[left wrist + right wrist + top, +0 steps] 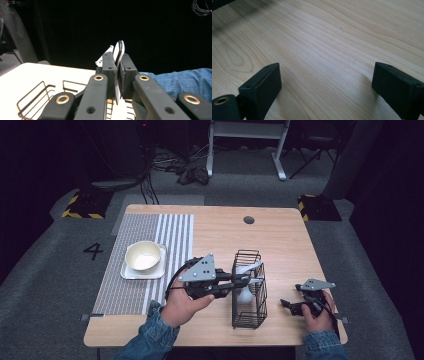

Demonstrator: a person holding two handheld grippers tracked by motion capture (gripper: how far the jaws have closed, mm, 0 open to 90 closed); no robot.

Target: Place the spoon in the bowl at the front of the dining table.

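Note:
A black wire basket (pixel 250 317) stands upright on the wooden table (pixel 280 240), just right of centre. My left gripper (pixel 246 281) reaches into its top from the left, shut on a white spoon-like utensil (pixel 248 267). In the left gripper view the jaws (pixel 118 67) press on that thin white piece (pixel 119 51), which sticks up between them above the basket's wires (pixel 37 91). A rounded white part (pixel 244 295) lies inside the basket below the jaws. My right gripper (pixel 286 304) rests low at the table's right front, open, with bare wood between its jaws (pixel 327 75).
A cream bowl (pixel 143 255) sits on a square white plate (pixel 129 273) on a striped grey placemat (pixel 175 230) at the left. A dark round hole (pixel 249 220) marks the table's far side. Denim sleeves come in from the front edge.

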